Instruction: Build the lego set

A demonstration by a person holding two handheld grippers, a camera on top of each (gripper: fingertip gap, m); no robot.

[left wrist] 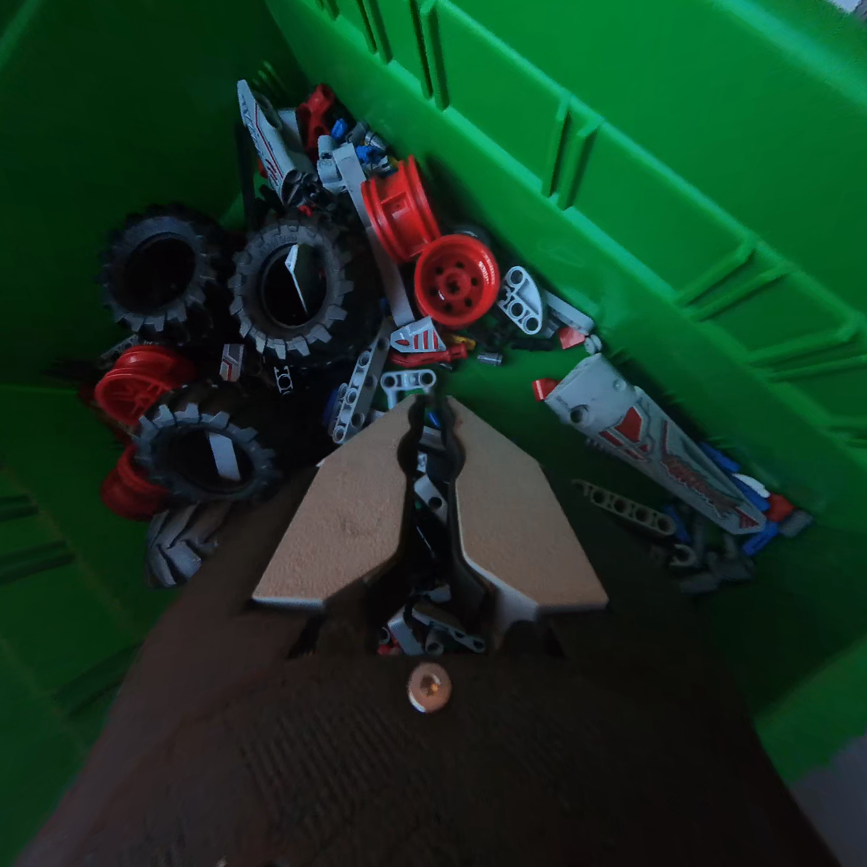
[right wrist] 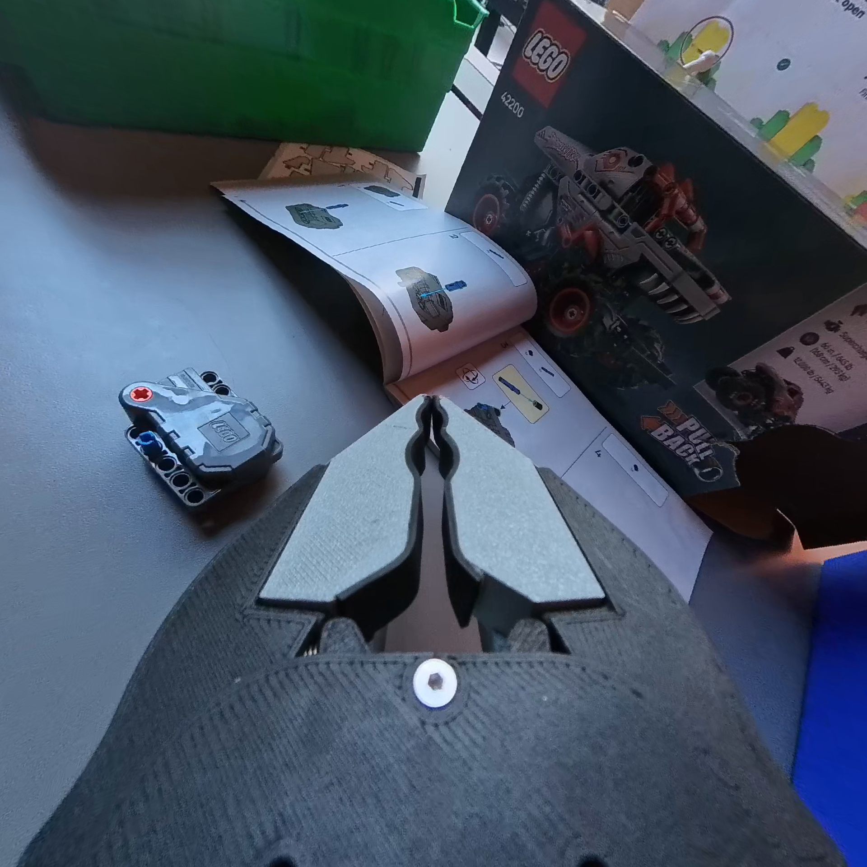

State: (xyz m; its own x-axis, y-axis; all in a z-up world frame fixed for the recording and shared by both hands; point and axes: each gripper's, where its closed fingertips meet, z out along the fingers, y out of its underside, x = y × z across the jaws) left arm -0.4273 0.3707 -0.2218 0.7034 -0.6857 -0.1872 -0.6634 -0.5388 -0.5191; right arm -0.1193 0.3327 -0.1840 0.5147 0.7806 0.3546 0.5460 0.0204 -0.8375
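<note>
Left tool is down inside the green bin, fingers nearly together with a thin slit between; a dark strand shows in the slit at the tips, can't tell if it's clamped. Finger faces are flat tan, grainy, on a dark ribbed printed body with 1 metal screw.

Right tool hangs over the counter, fingertips touching, nothing between them. Same shape, grey matte faces, black layered print.

Progress, my read: very early. Only build visible is the pull-back motor block on the counter left of the right tool: dark grey smooth moulded shell, pin-hole frame around it, red axle hole, 1 blue pin pushed in. Instruction booklet just beyond the right tool lies open at the first few steps, glossy pages curled. Nearly all parts are loose in the bin, so most of the set is left.

Bin contents, near to far: light grey holed beams just past the left tool tips, knobbly black rubber tyres to the left, smooth red plastic wheel hubs, long grey panel with red stickers along the ribbed wall, small blue and black pins scattered.

Behind the booklet stands the dark cardboard set box, picturing a monster truck. Bin's outer wall is well apart at far left.
</note>
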